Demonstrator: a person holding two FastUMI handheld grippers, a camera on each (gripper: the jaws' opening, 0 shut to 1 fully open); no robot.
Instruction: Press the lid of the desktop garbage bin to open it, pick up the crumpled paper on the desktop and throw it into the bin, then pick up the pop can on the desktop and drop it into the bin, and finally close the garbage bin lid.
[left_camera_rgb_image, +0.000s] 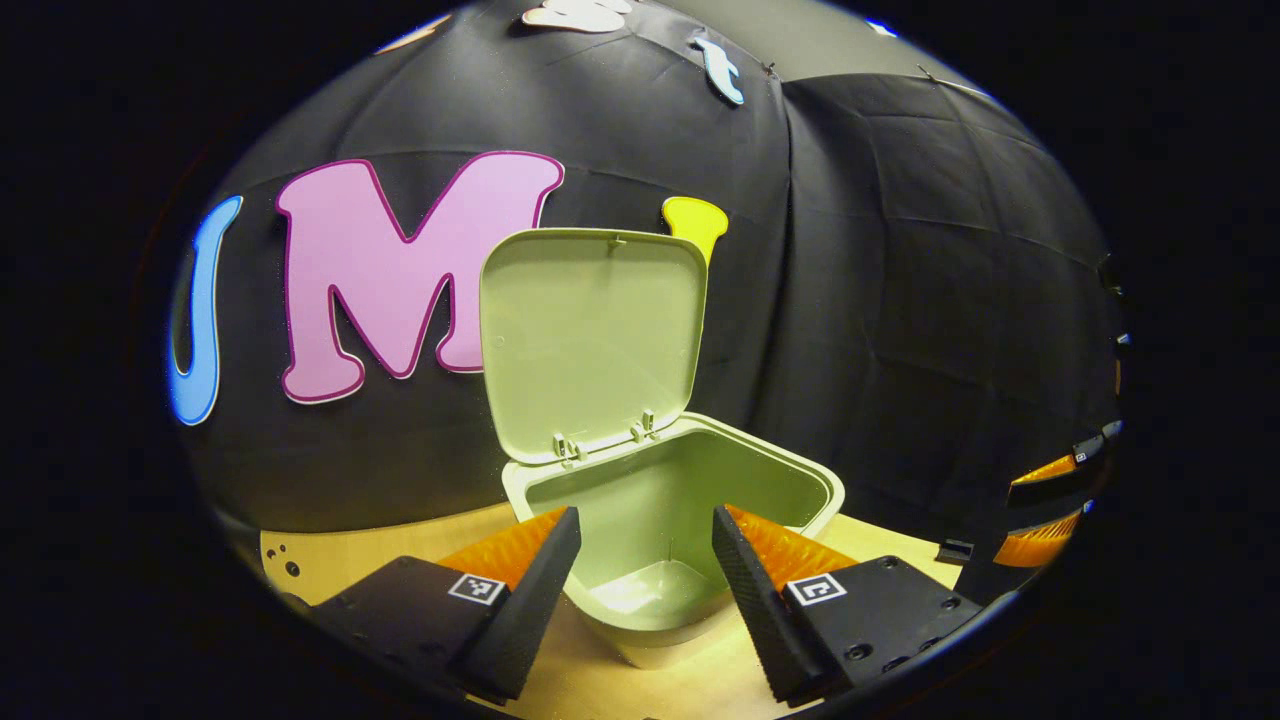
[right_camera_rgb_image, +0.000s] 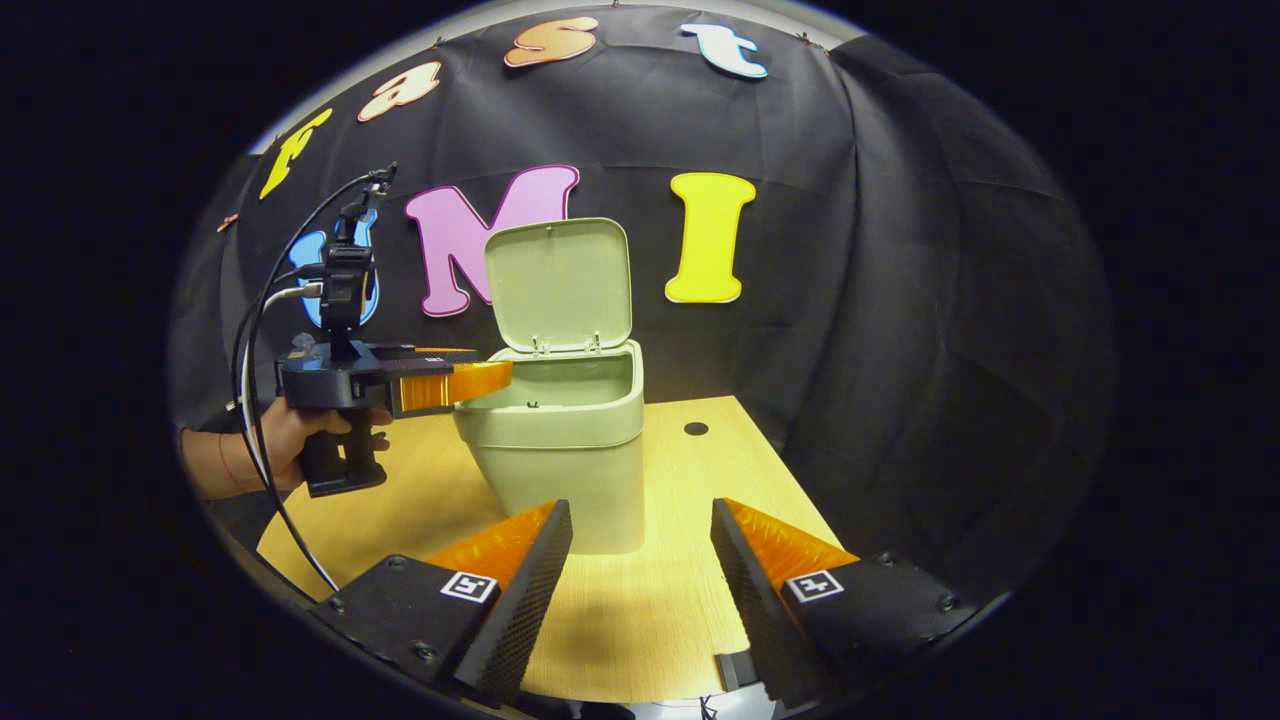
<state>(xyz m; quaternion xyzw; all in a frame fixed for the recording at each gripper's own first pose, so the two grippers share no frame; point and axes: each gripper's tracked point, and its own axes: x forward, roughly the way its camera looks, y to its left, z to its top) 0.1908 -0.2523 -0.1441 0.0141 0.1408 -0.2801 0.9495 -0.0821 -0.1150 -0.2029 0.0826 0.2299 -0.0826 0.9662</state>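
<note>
Right gripper view, nearest first: the right tool (right_camera_rgb_image: 640, 560) has its fingers spread wide apart with nothing between them, poised over the near part of the light wooden tabletop (right_camera_rgb_image: 690, 600). Past the fingertips stands the garbage bin (right_camera_rgb_image: 555, 470), pale green, upright, about midway across the tabletop and toward its far edge. A small dark round hole (right_camera_rgb_image: 696, 428) marks the tabletop just right of the bin, near the far edge. The lid (right_camera_rgb_image: 558, 283) is swung up on its rear hinge and stands nearly vertical against the black cloth wall. To the left of the bin, a hand (right_camera_rgb_image: 265, 440) grips the handle of the left tool (right_camera_rgb_image: 478, 382), which is held level at rim height; its fingertips reach the bin's left rim, and whether they touch it cannot be told. Cables run from that tool down past the left edge of the tabletop.

Left gripper view, nearest first: the left tool (left_camera_rgb_image: 640, 560) has its fingers open wide, nothing held, straddling the near rim of the bin (left_camera_rgb_image: 680, 500). The view looks down into the bin; the inner floor visible is bare. The lid (left_camera_rgb_image: 590, 340) rises upright behind the opening. At the right margin part of the right tool (left_camera_rgb_image: 1045, 500) is visible, well apart from the bin.
</note>
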